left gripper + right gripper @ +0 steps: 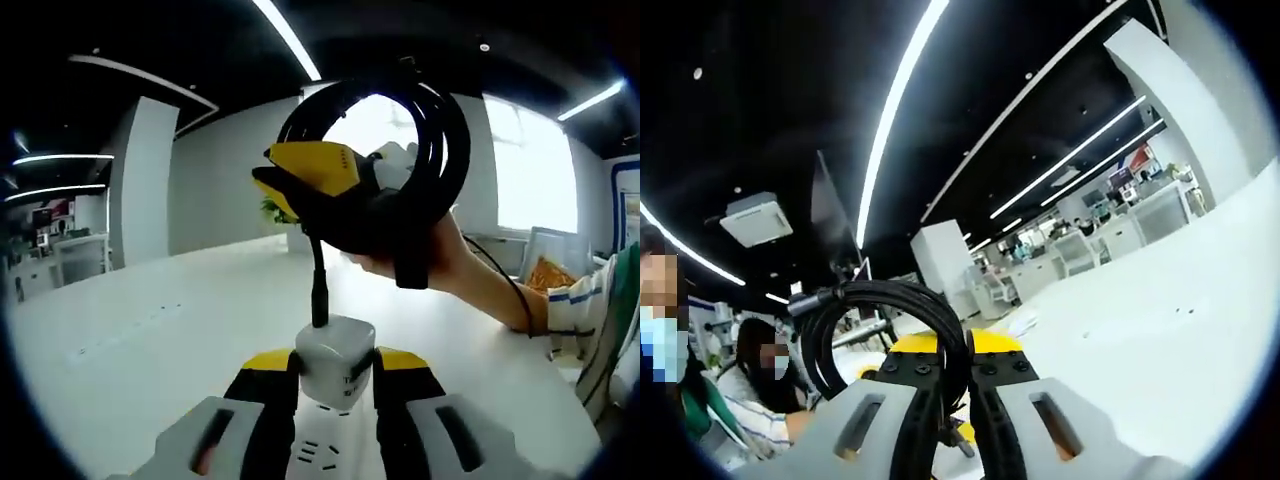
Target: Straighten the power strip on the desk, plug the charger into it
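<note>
White desk (150,330) runs across the lower half of the left gripper view, with an open office, pillars and strip lights behind it. At bottom centre lies the white power strip (322,455), cut off by the frame edge, so I cannot tell how it is lined up. A white cube charger (336,372) stands on it between the left gripper's (336,375) yellow-tipped jaws, which are closed on its sides; whether its pins are seated is hidden. Its black cable (318,285) rises up to a coiled loop at upper centre. The right gripper (305,180) holds that coil there, a hand (455,265) behind it. In the right gripper view, the coil (865,305) sits at lower left, clamped between nearly closed jaws of the same gripper (965,375).
</note>
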`<state>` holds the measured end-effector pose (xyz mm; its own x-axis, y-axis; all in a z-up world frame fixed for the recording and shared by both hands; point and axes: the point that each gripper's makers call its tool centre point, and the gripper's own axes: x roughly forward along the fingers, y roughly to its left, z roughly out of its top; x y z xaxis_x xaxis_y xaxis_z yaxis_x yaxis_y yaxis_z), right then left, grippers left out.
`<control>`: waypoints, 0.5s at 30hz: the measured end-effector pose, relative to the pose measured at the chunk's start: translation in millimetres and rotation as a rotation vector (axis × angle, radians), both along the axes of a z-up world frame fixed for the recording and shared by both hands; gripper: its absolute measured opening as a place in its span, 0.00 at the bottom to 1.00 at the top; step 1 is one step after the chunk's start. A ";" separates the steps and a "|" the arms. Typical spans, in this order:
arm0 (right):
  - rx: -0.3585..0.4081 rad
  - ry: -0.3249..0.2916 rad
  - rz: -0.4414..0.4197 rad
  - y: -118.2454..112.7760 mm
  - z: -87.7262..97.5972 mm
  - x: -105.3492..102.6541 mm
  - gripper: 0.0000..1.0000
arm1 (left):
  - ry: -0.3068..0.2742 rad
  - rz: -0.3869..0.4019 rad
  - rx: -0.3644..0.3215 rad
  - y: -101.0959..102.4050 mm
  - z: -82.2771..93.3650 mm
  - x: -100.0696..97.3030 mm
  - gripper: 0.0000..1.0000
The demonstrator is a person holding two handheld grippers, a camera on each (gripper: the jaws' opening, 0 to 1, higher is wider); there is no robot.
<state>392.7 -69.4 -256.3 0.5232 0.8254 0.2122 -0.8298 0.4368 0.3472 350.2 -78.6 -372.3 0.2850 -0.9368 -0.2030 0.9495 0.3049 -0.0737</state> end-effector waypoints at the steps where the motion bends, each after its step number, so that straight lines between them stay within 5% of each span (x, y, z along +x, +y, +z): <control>1: 0.005 -0.004 -0.008 -0.1 -0.3 0.8 0.07 | 0.002 0.002 0.001 0.4 -0.7 1.0 0.29; 15: 0.017 -0.005 -0.016 -1.4 -3.0 7.2 0.08 | 0.000 0.055 -0.015 -2.1 -5.8 4.1 0.29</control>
